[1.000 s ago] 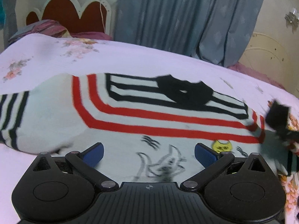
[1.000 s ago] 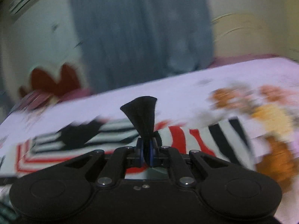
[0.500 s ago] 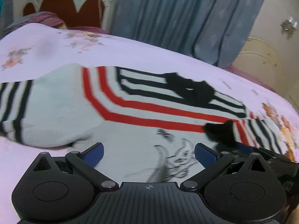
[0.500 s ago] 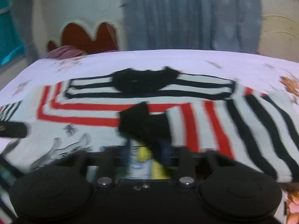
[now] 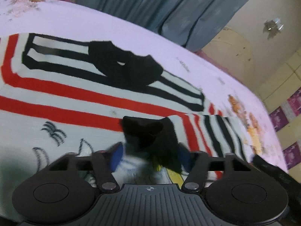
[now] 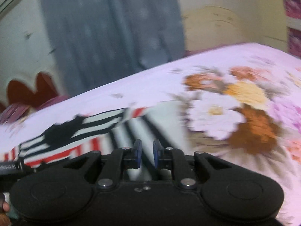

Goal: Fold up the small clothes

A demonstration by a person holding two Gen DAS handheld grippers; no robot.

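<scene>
Folding is only beginning: the white knitted sweater with red and black stripes [image 5: 79, 101] is lying mostly flat on the floral bed [image 6: 235, 71], and I'm closing my left gripper [image 5: 150, 155] around its folded-in black cuff [image 5: 148, 131], while my right gripper [image 6: 146, 153] is hovering nearly closed and empty.

A bed [image 5: 131, 30] with a pale floral sheet carries a striped sweater [image 5: 75, 101] spread flat.

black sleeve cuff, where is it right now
In the left wrist view the black sleeve cuff lies folded onto the sweater front, low centre, between the left gripper pads, below the black collar.
</scene>
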